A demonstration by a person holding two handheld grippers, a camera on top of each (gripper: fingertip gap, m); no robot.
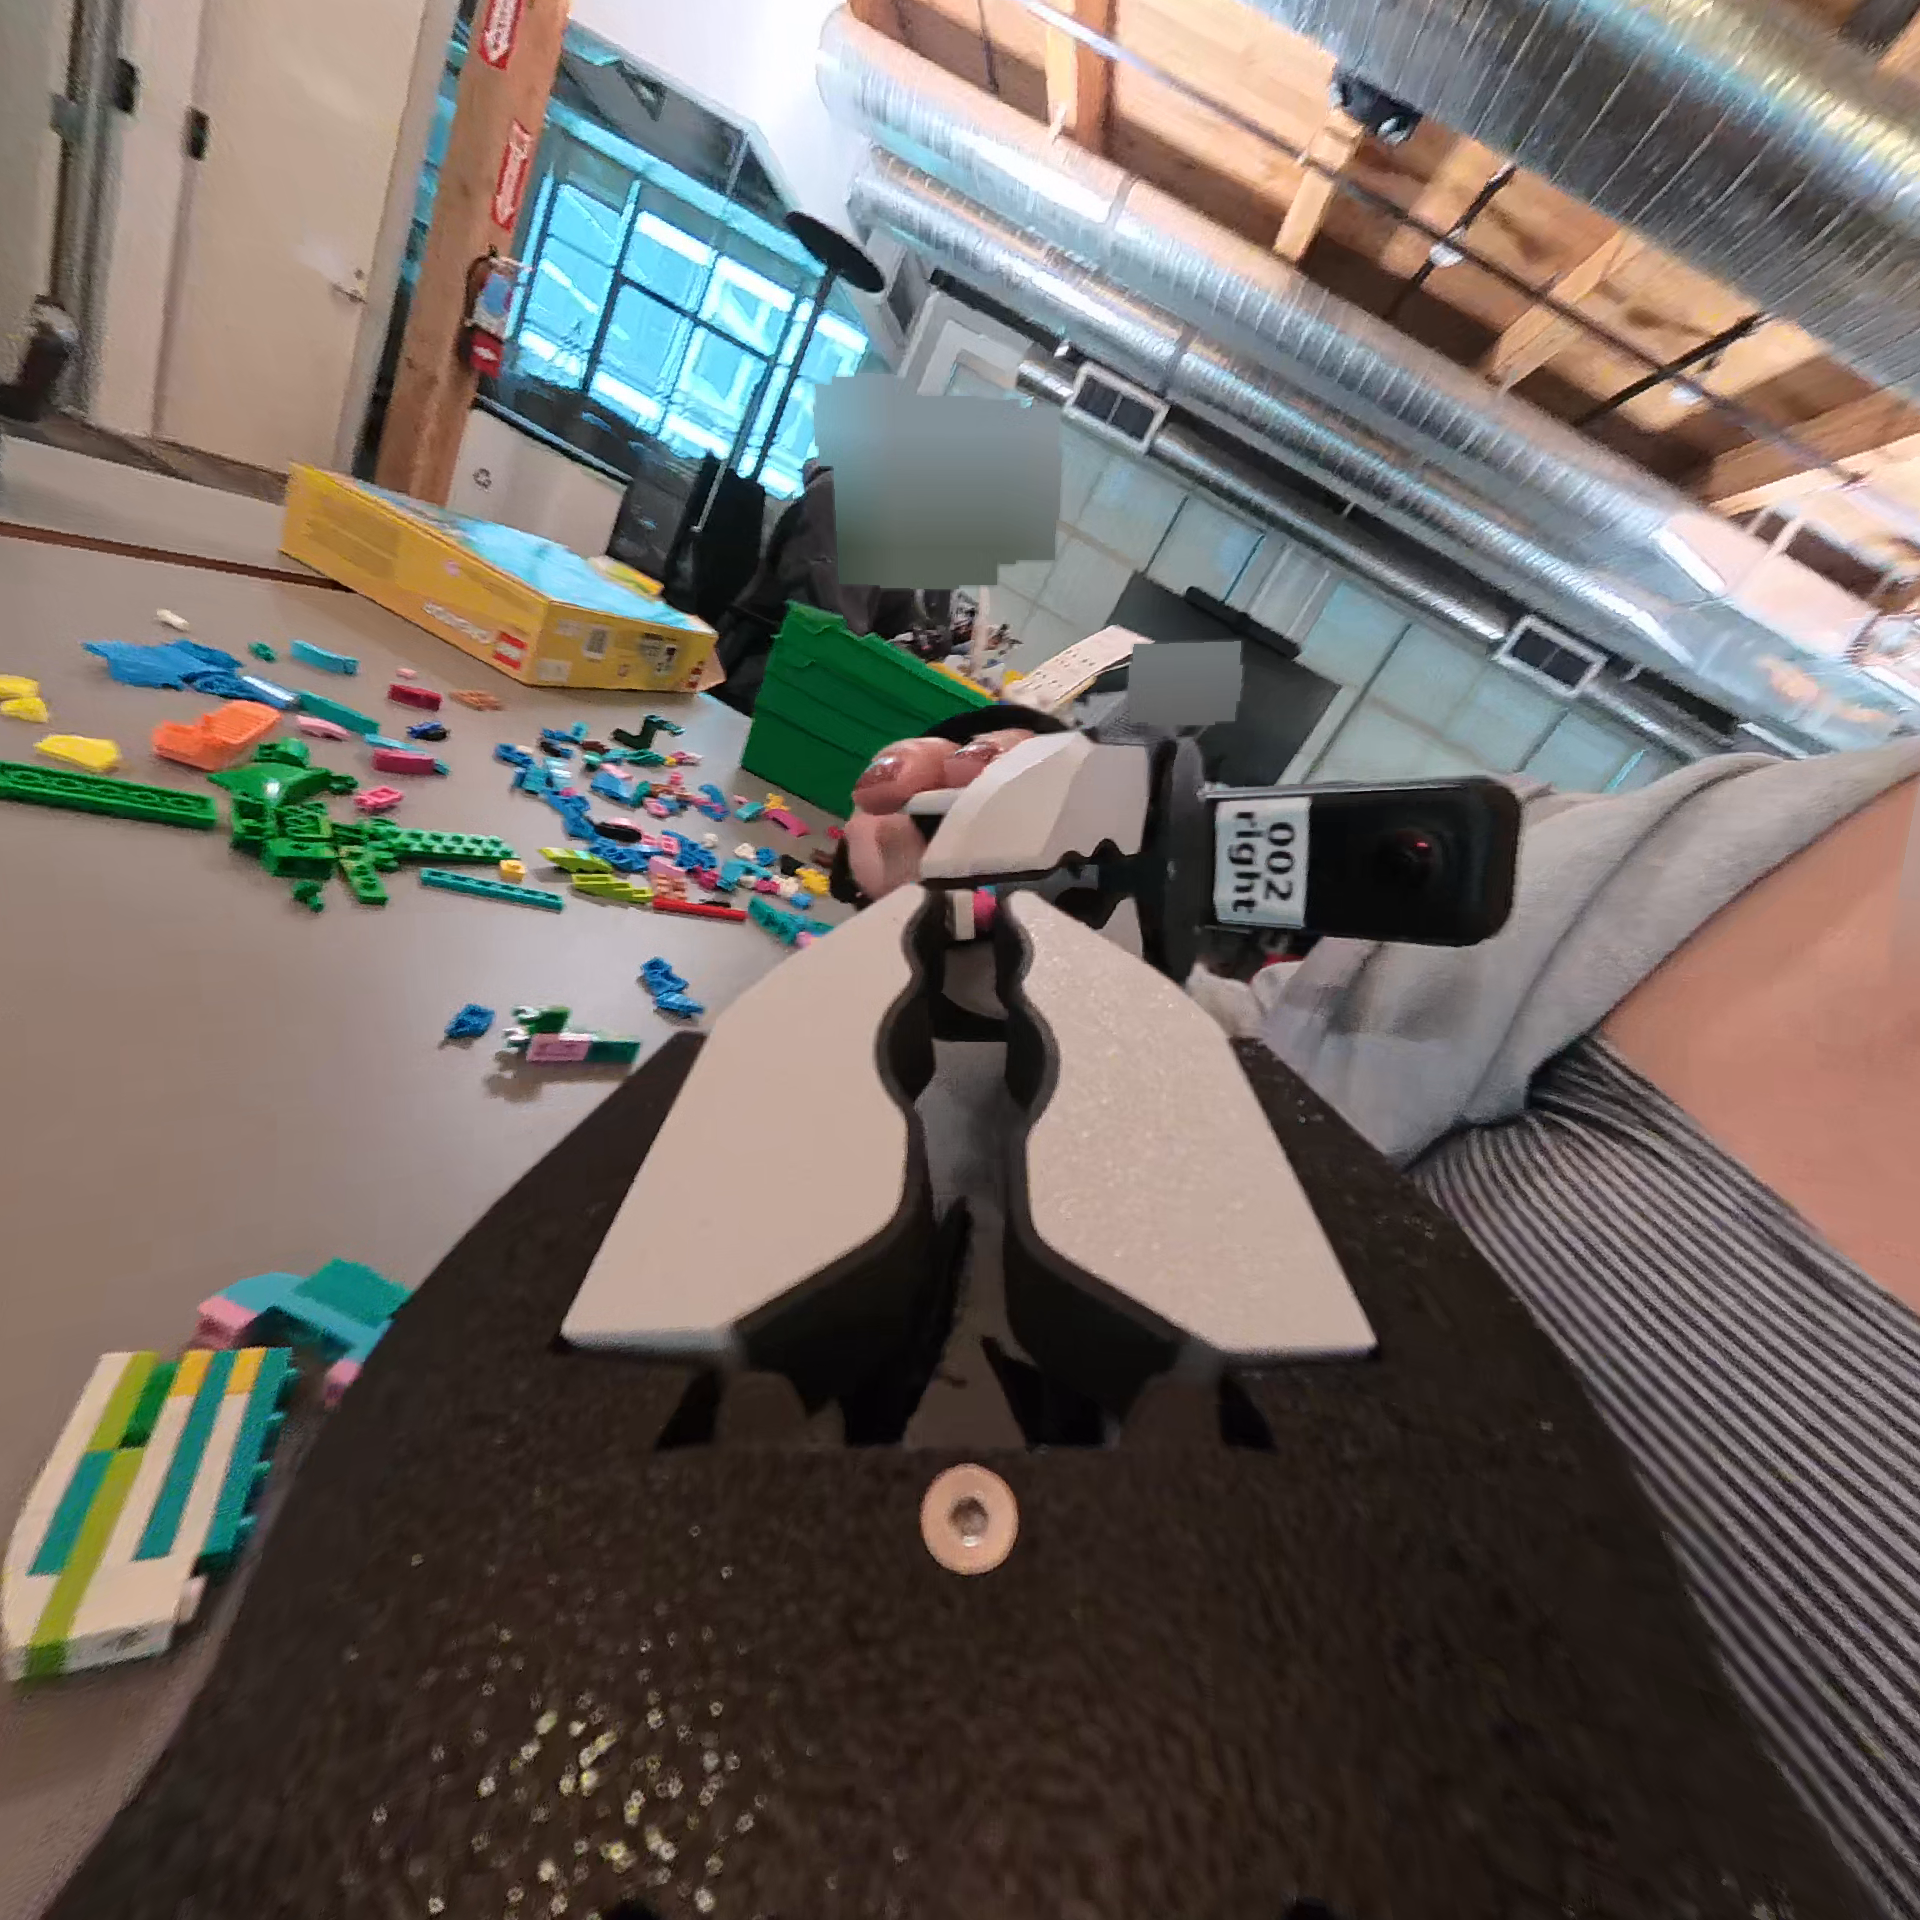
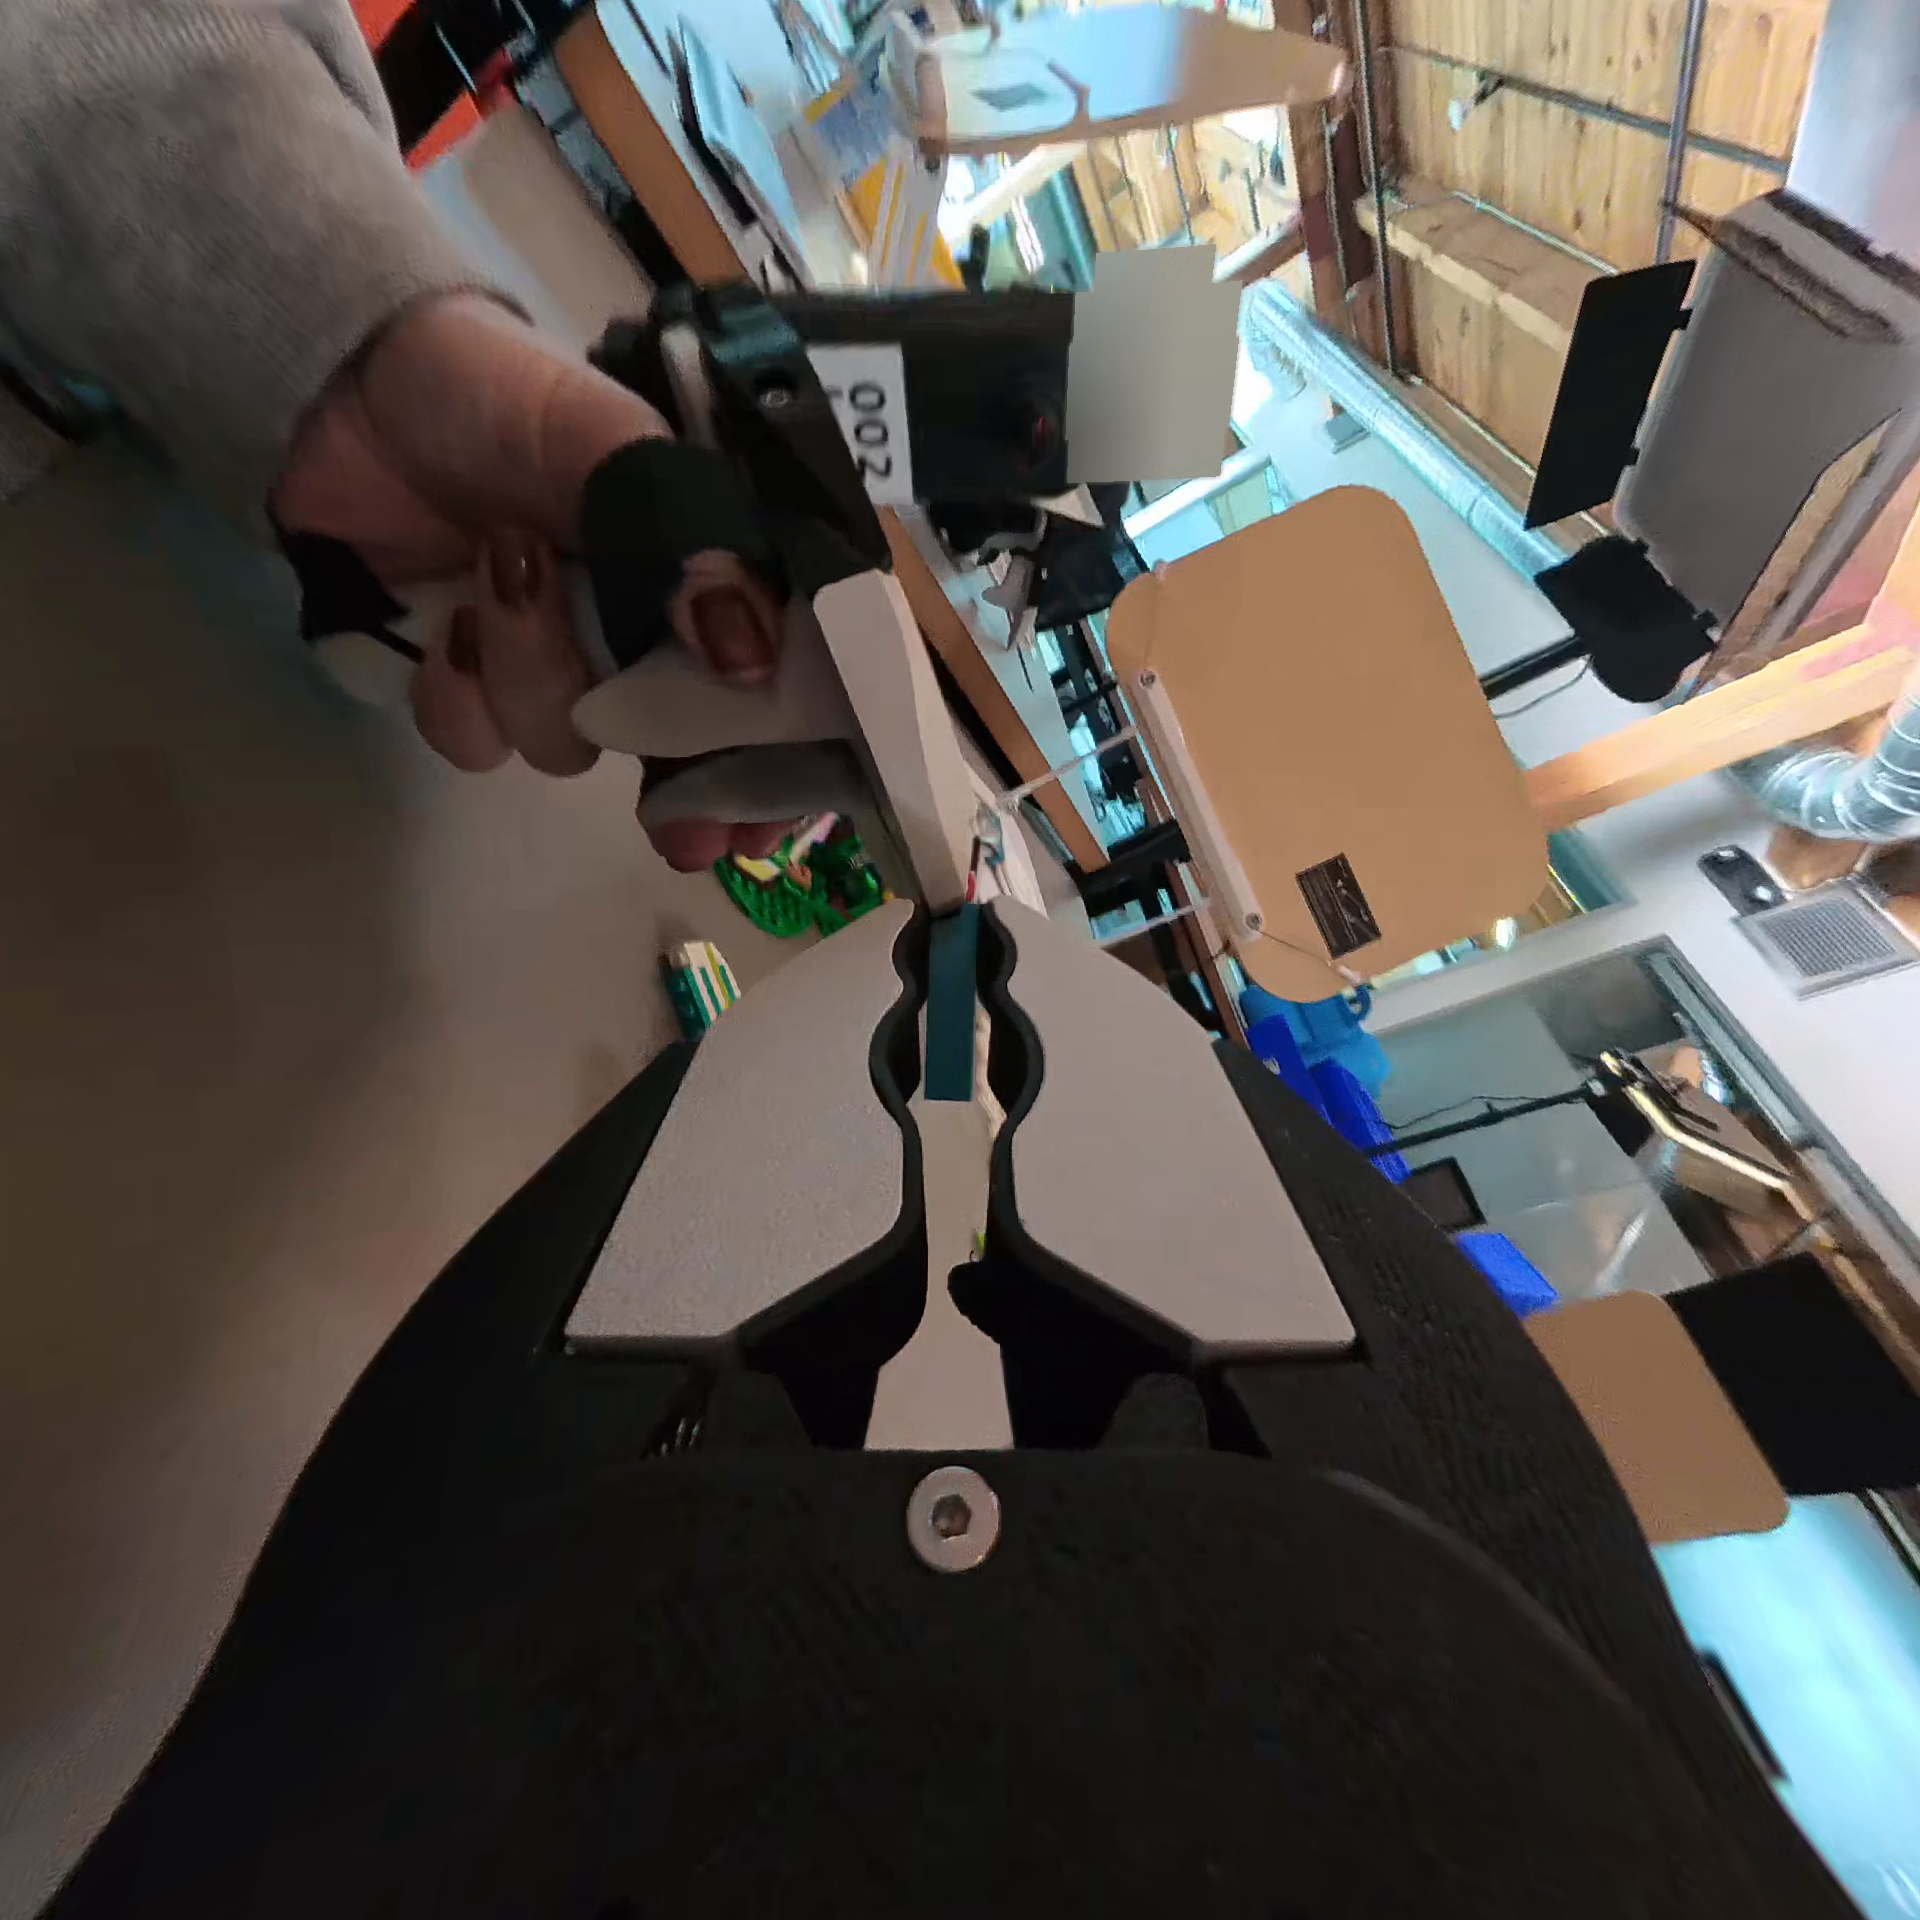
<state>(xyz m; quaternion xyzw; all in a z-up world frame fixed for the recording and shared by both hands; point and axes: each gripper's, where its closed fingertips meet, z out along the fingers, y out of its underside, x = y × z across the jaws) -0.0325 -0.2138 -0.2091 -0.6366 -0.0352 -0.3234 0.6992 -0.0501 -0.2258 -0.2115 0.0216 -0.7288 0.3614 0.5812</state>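
Note:
My left gripper [image 1: 964, 920] is raised above the grey table [image 1: 208, 1091], shut on a small white and pink brick piece [image 1: 966, 916] at its fingertips. My right gripper [image 2: 951, 930] is shut on a flat teal plate [image 2: 951, 1013] that stands on edge between the pads. The two grippers meet tip to tip. In the left wrist view the right gripper's white finger [image 1: 1023, 816] and its camera [image 1: 1392, 862] lie just beyond my tips. In the right wrist view a hand [image 2: 468, 540] holds the left gripper, whose white finger [image 2: 894, 727] runs down to my tips.
Loose coloured bricks [image 1: 623, 821] and green pieces [image 1: 301, 831] lie across the table. A white, teal and green striped build [image 1: 135, 1507] sits near left, also in the right wrist view [image 2: 701, 987]. A yellow box [image 1: 488, 582] and a green crate [image 1: 831, 707] stand at the back. Less than 4 cm separates the two grippers' tips.

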